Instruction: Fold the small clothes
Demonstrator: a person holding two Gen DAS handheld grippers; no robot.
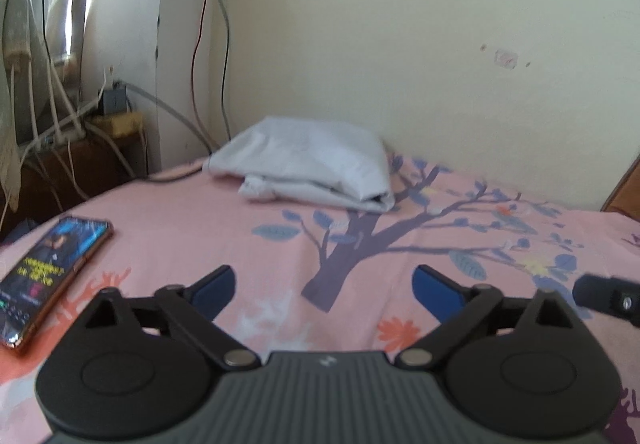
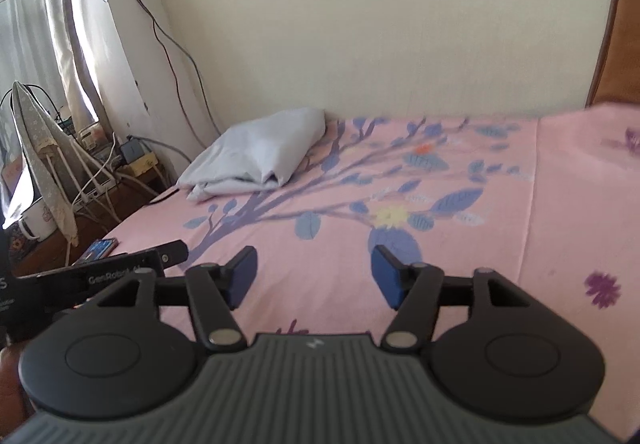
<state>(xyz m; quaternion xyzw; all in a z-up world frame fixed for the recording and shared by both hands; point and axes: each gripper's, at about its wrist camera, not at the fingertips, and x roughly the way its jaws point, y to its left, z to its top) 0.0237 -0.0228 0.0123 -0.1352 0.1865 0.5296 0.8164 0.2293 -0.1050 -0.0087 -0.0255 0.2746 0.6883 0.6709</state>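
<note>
Clothes, a folded pale grey cloth bundle [image 1: 308, 164], are lying far off on the pink flowery bed [image 1: 224, 228], so both the left gripper [image 1: 323, 284] and the right gripper [image 2: 314, 272], fingers wide and holding nothing, are needing to reach it next.

A home bedroom — a bed under a pink floral sheet [image 1: 224, 228] against a cream wall [image 1: 400, 24], curtained window [image 2: 60, 4] far left.

In the right wrist view, white lettering that looks like "GenRobot" is showing on the black body of the left hand-held gripper [image 2: 120, 264]; the characters after it are blurring out. The phone [image 1: 52, 276] lying on the bed is displaying yellow text too blurred to read.
</note>
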